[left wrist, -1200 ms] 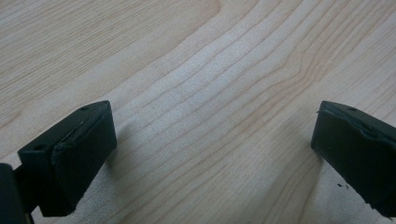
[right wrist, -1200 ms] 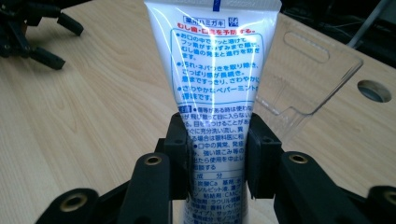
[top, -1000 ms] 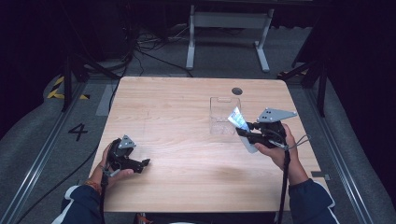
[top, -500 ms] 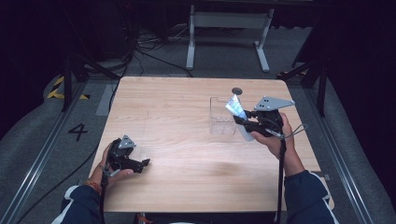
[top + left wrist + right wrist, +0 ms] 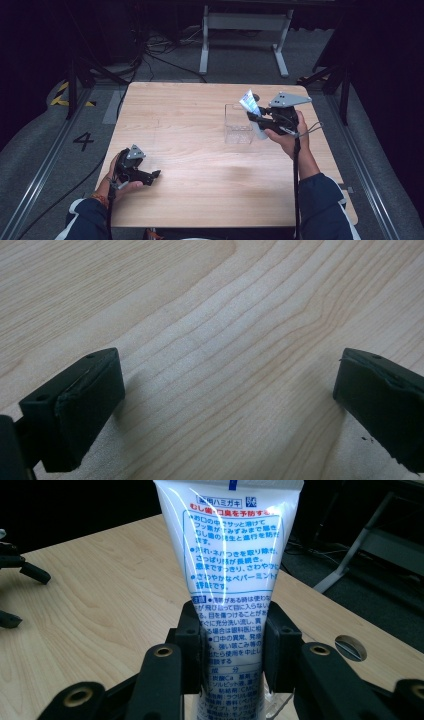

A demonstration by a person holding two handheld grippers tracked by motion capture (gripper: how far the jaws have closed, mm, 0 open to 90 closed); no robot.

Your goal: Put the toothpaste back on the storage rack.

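- Your right gripper (image 5: 256, 118) is clamped on the white tube (image 5: 230, 575): in the right gripper view its jaws press the tube's lower body from both sides, and the printed face (blue and red Japanese text) rises above them to the flat crimped end.
- In the high view you hold that tube (image 5: 248, 102) up off the table, tilted, with its crimped end highest, just above the right side of the clear box (image 5: 238, 124).
- Your left gripper (image 5: 150, 176) rests low at the near left of the table (image 5: 180, 130), well apart from the tube; its jaws stand wide apart with nothing between them, and the left gripper view looks between them onto bare wood grain (image 5: 220, 360).
- The surface is a pale wooden tabletop with a small round hole (image 5: 350, 647) near its far right edge (it shows just behind the tube).
- Around the table the room is dark: grey floor, cables (image 5: 155, 52), a white metal frame (image 5: 245, 30) beyond the far edge, and a floor marking "4" (image 5: 83, 141) on the left.
- Count: one tube, one clear box, two grippers, one table.
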